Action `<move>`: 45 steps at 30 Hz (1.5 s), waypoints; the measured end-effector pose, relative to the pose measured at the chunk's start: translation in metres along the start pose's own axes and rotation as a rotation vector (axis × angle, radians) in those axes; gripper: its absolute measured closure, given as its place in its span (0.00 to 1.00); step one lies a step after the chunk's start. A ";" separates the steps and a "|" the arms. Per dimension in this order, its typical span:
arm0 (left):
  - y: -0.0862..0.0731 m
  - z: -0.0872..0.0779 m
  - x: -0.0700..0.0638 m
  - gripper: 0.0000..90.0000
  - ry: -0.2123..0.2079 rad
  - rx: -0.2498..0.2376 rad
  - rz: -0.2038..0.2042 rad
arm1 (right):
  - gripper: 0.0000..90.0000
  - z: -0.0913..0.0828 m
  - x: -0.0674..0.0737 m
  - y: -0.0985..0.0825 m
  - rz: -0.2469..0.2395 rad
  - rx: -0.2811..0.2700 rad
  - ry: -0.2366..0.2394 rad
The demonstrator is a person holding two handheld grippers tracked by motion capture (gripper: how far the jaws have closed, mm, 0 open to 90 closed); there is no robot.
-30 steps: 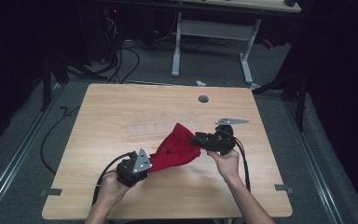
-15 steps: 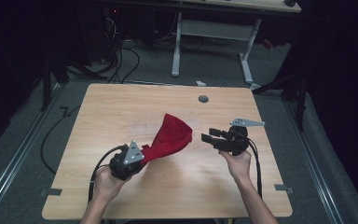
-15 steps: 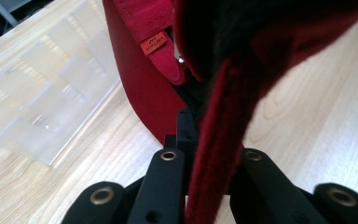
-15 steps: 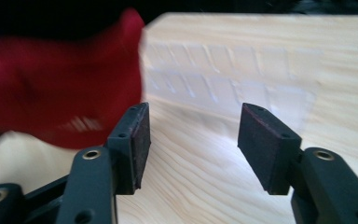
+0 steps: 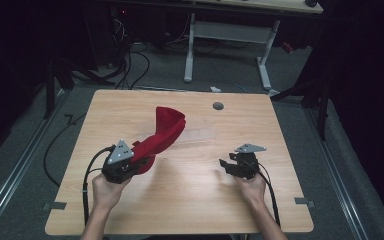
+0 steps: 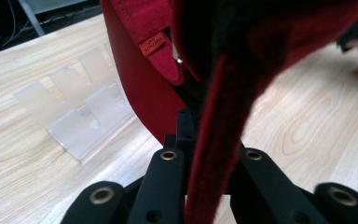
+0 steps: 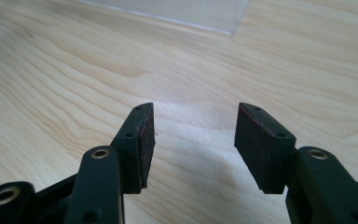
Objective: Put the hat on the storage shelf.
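Observation:
A red cloth (image 5: 162,132) with a small sewn label (image 6: 152,45) stands up from my left gripper (image 5: 142,161), which is shut on its lower edge at the table's front left. In the left gripper view the fabric runs between the closed jaws (image 6: 200,140) and hides most of what lies ahead. My right gripper (image 5: 226,168) is low over the wood at the front right, apart from the cloth. It is open, its jaws have just been closing a little, and nothing is between them (image 7: 193,140).
A clear plastic rack (image 5: 196,135) lies on the wooden table (image 5: 260,130) between the two grippers, also ahead of the right jaws (image 7: 182,14). A round grey cable hole (image 5: 218,105) sits near the far edge. A desk frame and cables stand beyond the table.
The right gripper let go of the cloth, swung to the right and sank toward the tabletop. The left gripper drew left with the cloth, which now rises upright from it.

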State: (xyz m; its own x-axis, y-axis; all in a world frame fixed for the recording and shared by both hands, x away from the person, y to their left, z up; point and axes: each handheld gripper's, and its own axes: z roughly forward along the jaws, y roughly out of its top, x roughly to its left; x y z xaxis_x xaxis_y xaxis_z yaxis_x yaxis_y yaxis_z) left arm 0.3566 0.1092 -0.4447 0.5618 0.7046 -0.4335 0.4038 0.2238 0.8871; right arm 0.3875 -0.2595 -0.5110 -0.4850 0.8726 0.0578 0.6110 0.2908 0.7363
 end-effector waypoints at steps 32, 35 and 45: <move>0.043 -0.005 0.039 0.95 0.055 -0.198 -0.197 | 0.45 0.009 -0.007 -0.019 0.004 0.012 -0.118; 0.049 -0.004 0.041 0.95 0.065 -0.214 -0.190 | 0.44 0.009 -0.007 -0.019 0.002 0.013 -0.116; 0.062 0.014 0.046 0.95 0.072 -0.240 -0.205 | 0.43 0.009 -0.007 -0.019 -0.001 0.014 -0.112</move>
State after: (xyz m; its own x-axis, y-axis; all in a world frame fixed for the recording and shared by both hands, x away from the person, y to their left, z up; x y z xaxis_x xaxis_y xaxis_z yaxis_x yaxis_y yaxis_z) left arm 0.4174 0.1459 -0.4122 0.4307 0.6722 -0.6022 0.3163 0.5125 0.7983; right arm 0.3848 -0.2671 -0.5312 -0.4131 0.9105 -0.0193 0.6195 0.2965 0.7268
